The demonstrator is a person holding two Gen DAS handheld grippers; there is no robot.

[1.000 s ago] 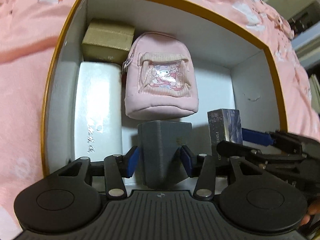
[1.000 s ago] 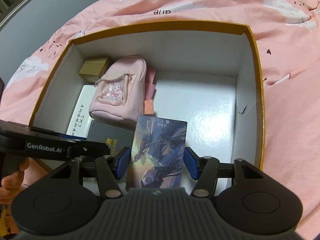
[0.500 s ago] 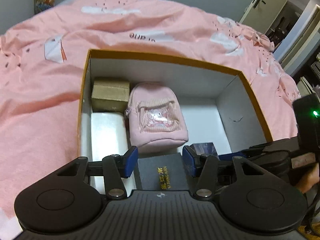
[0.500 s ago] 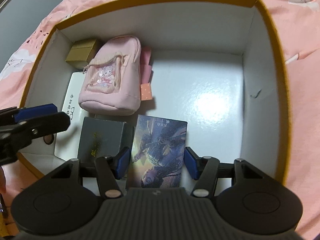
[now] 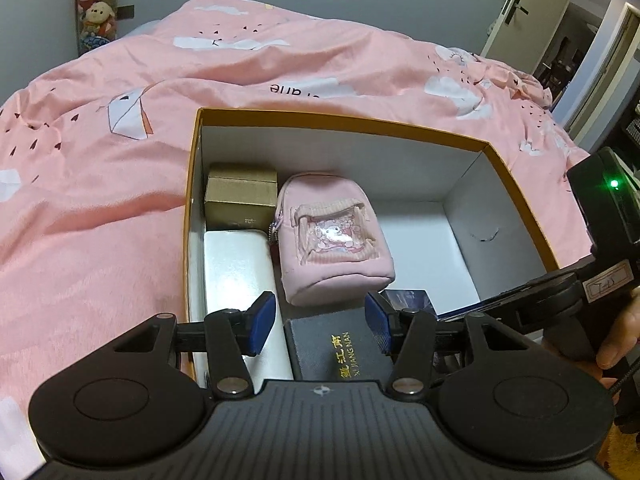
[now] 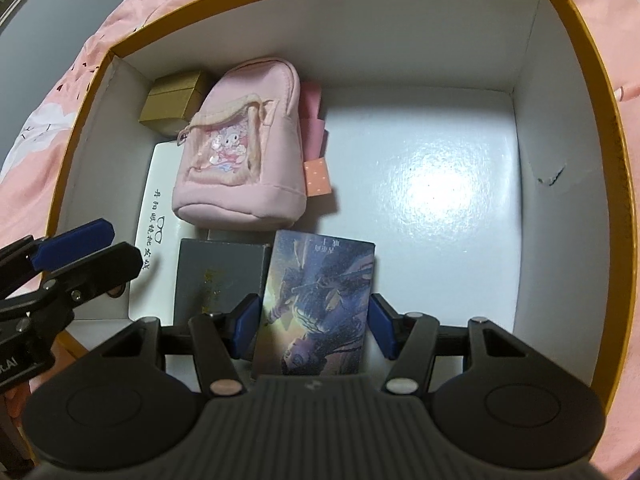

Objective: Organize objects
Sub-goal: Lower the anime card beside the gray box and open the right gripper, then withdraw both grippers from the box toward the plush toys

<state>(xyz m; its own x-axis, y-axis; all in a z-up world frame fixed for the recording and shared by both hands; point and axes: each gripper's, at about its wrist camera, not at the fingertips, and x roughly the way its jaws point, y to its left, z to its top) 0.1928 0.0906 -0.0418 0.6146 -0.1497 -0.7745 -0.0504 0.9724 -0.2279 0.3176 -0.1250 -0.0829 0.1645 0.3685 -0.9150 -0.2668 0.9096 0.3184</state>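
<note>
An orange-rimmed cardboard box [image 5: 340, 118] [image 6: 580, 40] sits on a pink bed. Along its left side lie a small brown box [image 5: 240, 196], a white glasses case [image 5: 236, 264], a pink pouch [image 5: 332, 240] [image 6: 244, 160] and a dark grey box [image 5: 332, 352] [image 6: 216, 276]. My left gripper [image 5: 321, 322] hangs open above the grey box without touching it; in the right wrist view the left gripper [image 6: 120, 242] is at the box's left wall. Low inside the box, my right gripper [image 6: 313, 326] is shut on an illustrated card box [image 6: 320, 300] [image 5: 408, 298], right beside the grey box.
Pink paper sheets [image 6: 314, 136] and a spotted orange card [image 6: 318, 178] lie behind the pouch. The box's white floor [image 6: 440, 184] is bare on the right. A pink bedcover [image 5: 100, 200] surrounds the box. A hand [image 5: 620, 340] holds the right gripper's handle.
My left gripper let go of the grey box, which now lies flat, then rose and tilted up. My right gripper sank deeper into the box with the illustrated card box.
</note>
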